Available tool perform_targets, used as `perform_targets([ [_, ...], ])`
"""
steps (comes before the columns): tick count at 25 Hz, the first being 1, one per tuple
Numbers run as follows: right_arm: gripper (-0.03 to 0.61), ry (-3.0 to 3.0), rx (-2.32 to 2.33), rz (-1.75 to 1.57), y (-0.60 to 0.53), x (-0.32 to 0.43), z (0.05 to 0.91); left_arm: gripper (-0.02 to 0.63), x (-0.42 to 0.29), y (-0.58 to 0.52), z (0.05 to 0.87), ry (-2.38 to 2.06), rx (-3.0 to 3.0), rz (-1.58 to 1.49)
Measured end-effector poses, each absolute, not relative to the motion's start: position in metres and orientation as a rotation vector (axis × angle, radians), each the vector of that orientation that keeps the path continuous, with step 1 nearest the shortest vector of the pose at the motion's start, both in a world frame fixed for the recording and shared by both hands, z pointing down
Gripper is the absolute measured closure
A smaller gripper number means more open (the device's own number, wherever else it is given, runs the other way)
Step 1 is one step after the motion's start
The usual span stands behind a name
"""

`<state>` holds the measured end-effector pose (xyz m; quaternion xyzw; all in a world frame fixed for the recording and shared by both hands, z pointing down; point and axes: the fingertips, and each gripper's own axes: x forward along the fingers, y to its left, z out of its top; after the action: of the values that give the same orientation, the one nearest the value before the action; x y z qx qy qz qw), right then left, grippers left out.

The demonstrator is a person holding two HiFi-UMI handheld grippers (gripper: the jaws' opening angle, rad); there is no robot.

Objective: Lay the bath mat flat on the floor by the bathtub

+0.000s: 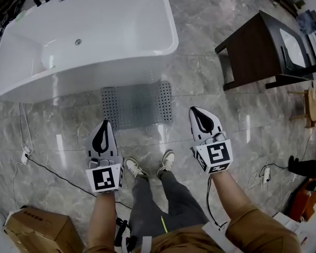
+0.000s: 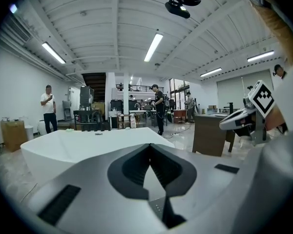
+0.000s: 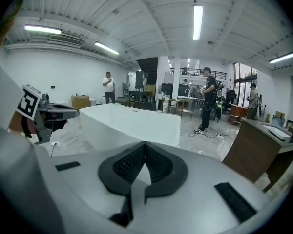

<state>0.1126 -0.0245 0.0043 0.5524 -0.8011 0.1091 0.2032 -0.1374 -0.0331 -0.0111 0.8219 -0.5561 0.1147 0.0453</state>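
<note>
Currently, the bathtub (image 1: 84, 36) stands on the floor (image 1: 200, 62) with the bath mat (image 1: 137, 105) spread flat just beside its near wall, sited for stepping out; left gripper (image 1: 102, 130) and right gripper (image 1: 201, 119) hover clear, jaws closed on nothing

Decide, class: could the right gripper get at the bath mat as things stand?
Probably yes. The bath mat lies flat and uncovered on the floor beside the bathtub, with nothing between it and the right gripper; the shut jaws would need opening.
</note>
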Motion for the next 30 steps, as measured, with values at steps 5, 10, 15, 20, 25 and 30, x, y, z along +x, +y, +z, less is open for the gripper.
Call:
perform_targets([
  [5, 0.574, -2.244, 1.599, 0.31, -0.012, 0.122, -0.036, 0.609, -0.133, -0.023, -0.055, -1.702, 2.539, 0.319],
  [10, 0.574, -2.273, 1.626, 0.273, -0.01, 0.126, -0.077, 0.609, -0.13, -0.022, -0.099, -1.725, 2.574, 0.295],
  [15, 0.574, -2.303, 1.655, 0.263, -0.01, 0.131, -0.111, 0.609, -0.135, -0.022, -0.144, -1.78, 2.602, 0.269],
  [20, 0.574, -2.339, 1.674, 0.211, -0.008, 0.138, -0.153, 0.609, -0.138, -0.018, -0.188, -1.828, 2.622, 0.227],
  [25, 0.574, -2.343, 1.682, 0.194, -0.005, 0.15, -0.188, 0.609, -0.132, -0.009, -0.228, -1.862, 2.664, 0.197],
  [30, 0.574, -2.347, 1.672, 0.142, 0.001, 0.161, -0.217, 0.609, -0.133, -0.002, -0.263, -1.905, 2.697, 0.151],
])
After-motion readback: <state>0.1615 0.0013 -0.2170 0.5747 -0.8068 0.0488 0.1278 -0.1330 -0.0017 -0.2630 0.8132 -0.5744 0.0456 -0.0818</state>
